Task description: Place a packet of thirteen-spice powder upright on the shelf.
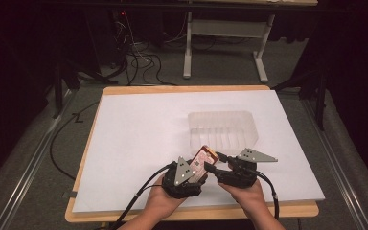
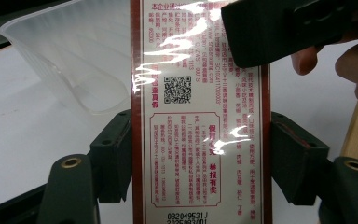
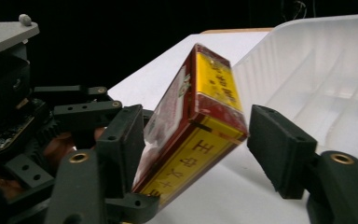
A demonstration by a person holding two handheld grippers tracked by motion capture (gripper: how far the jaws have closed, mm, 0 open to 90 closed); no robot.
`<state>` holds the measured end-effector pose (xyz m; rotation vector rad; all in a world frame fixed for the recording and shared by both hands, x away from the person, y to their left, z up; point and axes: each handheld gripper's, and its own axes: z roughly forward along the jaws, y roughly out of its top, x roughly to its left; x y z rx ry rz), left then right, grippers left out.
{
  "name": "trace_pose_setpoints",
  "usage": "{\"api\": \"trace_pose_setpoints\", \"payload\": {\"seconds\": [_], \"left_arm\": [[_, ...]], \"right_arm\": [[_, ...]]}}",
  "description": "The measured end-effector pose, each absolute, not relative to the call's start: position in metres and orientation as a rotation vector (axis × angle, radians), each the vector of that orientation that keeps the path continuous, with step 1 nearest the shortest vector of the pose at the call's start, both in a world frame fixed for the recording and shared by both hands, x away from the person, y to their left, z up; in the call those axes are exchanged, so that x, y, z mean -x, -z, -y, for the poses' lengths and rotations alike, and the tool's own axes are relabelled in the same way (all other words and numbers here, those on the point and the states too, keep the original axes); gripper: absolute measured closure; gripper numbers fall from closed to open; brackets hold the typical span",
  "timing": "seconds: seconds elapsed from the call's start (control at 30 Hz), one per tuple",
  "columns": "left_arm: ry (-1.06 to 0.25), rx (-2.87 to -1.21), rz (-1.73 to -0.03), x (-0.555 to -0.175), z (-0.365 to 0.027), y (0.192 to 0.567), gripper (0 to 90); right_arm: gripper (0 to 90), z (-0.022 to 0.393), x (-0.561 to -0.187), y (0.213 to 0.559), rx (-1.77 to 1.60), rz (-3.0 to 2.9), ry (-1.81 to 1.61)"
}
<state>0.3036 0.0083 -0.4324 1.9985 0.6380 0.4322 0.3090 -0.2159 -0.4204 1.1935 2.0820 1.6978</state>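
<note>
A red and yellow box wrapped in glossy film, with a white printed back, is held tilted above the table's front. My left gripper is shut on its lower part, with both pads pressed on the long sides. My right gripper stands around the box's upper end. In the right gripper view its jaws straddle the box: the left pad lies against it and the right pad stands off with a gap. One right jaw crosses the box's top in the left gripper view.
A clear ribbed plastic tray stands empty just behind the grippers, near the box. A white sheet covers the wooden table. Behind the table are a desk frame and floor cables.
</note>
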Motion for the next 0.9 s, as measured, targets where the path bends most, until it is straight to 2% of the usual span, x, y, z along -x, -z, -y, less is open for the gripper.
{"api": "trace_pose_setpoints", "payload": {"seconds": [0.27,0.9], "left_arm": [[-0.426,-2.0,-0.636,-0.3035,-0.0082,0.4337,32.5],[-0.416,-2.013,-0.639,-0.3045,-0.0066,0.4374,32.3]], "right_arm": [[53.5,0.2186,-0.3097,0.4222,-1.217,-2.086,-1.738],[62.5,0.2205,-0.3093,0.4223,-1.238,-2.099,-1.786]]}}
